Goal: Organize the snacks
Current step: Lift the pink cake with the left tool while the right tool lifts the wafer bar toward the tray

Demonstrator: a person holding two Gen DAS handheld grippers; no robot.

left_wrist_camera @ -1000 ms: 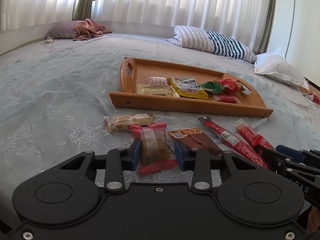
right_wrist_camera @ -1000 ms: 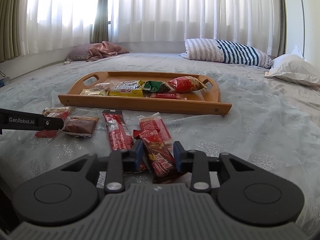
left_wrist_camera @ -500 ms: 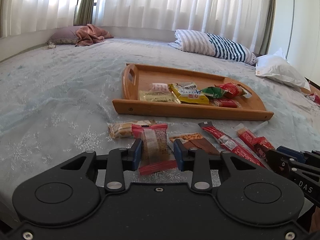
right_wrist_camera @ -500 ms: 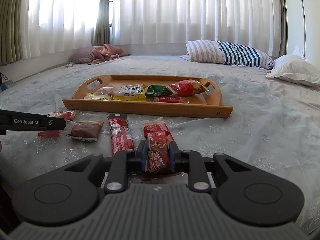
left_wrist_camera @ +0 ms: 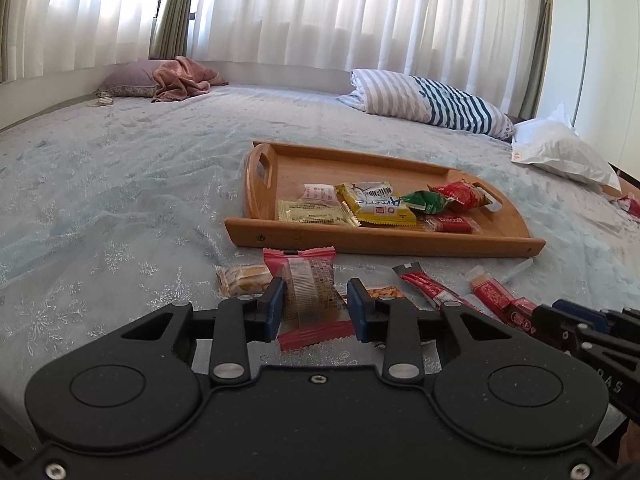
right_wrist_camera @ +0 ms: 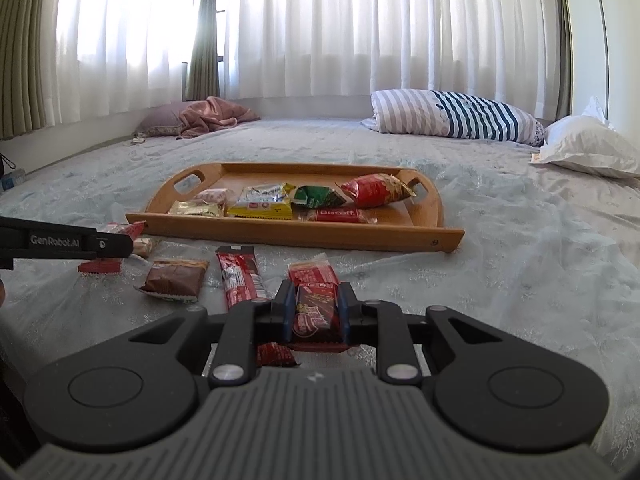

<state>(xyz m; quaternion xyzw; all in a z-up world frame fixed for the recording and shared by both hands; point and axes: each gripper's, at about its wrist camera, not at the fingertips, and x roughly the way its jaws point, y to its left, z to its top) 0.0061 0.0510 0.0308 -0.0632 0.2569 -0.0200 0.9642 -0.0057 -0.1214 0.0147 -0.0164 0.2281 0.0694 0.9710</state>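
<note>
A wooden tray [left_wrist_camera: 400, 242] [right_wrist_camera: 304, 236] with several snack packets lies on the bed. My left gripper [left_wrist_camera: 314, 304] is shut on a pink-edged cracker packet [left_wrist_camera: 308, 292] and holds it raised before the tray. My right gripper [right_wrist_camera: 316, 312] is shut on a dark red chocolate bar [right_wrist_camera: 316, 314], lifted a little above the bed. Loose on the bed are a brown packet [right_wrist_camera: 172, 280], a long red stick packet [right_wrist_camera: 240, 280], another red packet [right_wrist_camera: 312, 274] and a beige biscuit packet [left_wrist_camera: 240, 280]. The left gripper [right_wrist_camera: 116, 242] also shows in the right wrist view.
A striped pillow [right_wrist_camera: 456, 118] and a white pillow [right_wrist_camera: 588, 148] lie at the back right. A mauve pillow with a pink blanket [left_wrist_camera: 168, 80] lies at the back left. Curtains hang behind the bed. The bedspread [left_wrist_camera: 120, 184] is wrinkled.
My right gripper has shut on the chocolate bar and lifted it. My left gripper has risen with the cracker packet; the packet now stands higher against the tray's front edge.
</note>
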